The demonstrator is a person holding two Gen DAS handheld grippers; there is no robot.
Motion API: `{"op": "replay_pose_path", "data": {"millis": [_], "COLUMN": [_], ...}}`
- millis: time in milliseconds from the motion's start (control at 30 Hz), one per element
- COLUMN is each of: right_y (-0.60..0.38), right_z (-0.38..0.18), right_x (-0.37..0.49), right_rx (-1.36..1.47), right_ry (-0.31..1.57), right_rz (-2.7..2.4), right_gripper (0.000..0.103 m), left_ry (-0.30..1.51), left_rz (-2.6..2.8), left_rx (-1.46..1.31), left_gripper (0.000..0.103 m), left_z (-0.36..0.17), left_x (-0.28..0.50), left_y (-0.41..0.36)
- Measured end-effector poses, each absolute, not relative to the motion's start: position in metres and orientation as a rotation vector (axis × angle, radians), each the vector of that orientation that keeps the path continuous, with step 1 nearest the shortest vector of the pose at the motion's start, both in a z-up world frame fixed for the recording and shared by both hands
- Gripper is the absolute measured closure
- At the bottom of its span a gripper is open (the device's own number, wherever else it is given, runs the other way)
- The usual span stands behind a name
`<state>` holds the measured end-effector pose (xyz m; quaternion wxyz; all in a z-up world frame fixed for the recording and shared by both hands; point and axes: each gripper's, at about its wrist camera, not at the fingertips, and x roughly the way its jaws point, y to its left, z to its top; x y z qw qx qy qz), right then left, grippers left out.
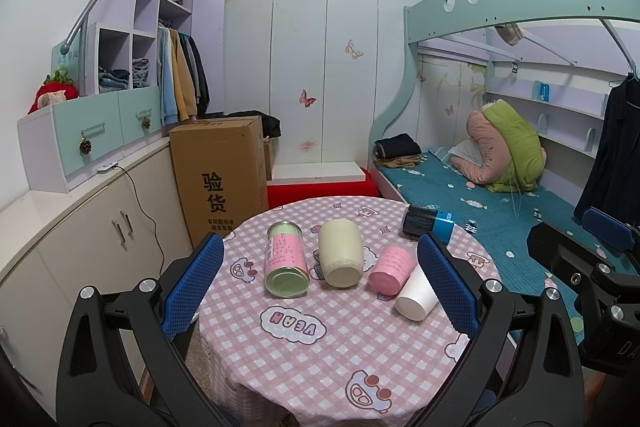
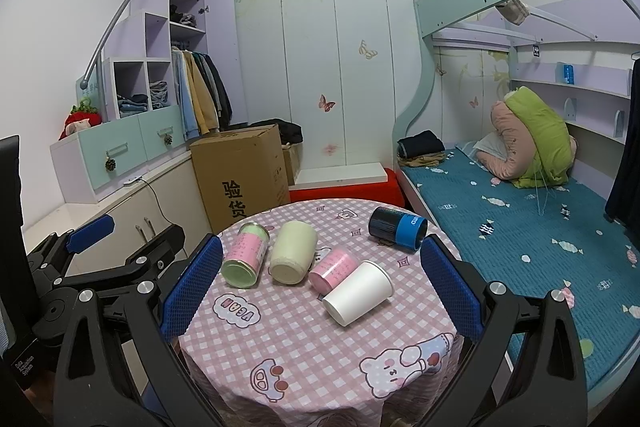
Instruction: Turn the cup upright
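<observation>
Our left gripper and right gripper both hang spread wide, holding nothing. The round pink-checked table bears five toppled cups; the white paper cup lies sideways, partly hiding the pink one.

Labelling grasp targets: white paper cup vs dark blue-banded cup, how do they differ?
The white paper cup is plain white; the dark cup is near-black with a blue band. The white cup lies near the table's middle, touching the pink jar; the dark cup lies alone at the far right edge. Both lie on their sides.
</observation>
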<state>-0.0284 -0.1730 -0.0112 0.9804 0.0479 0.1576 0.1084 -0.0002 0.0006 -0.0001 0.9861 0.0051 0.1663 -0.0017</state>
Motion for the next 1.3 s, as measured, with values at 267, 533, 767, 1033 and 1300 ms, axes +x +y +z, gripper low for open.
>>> {"op": "replay_pose_path", "data": {"millis": [267, 533, 767, 1033, 1300], "right_y": [-0.169, -0.165, -0.167, -0.175, -0.177], "right_z": [-0.006, -0.004, -0.017, -0.017, -0.017], "right_x": [-0.033, -0.031, -0.021, -0.018, -0.016], "right_rx": [0.098, 0.101, 0.104, 0.112, 0.116], "right_ry": [0.319, 0.323, 0.333, 0.341, 0.350], "right_rz": [0.219, 0.219, 0.221, 0.225, 0.223], "right_gripper": [0.007, 0.007, 0.007, 0.007, 0.007], "left_ry": [0.332, 0.335, 0.340, 0.344, 0.351], "left_rz": [-0.003, -0.004, -0.002, -0.001, -0.001], "left_rx": [0.011, 0.013, 0.013, 0.014, 0.016], "left_gripper": [0.005, 0.005, 0.005, 0.005, 0.005], "left_z": [0.000, 0.000, 0.000, -0.010, -0.019], "left_x": [0.000, 0.000, -0.001, 0.003, 0.006], "left_y": [0.001, 0.000, 0.005, 0.003, 0.002]}}
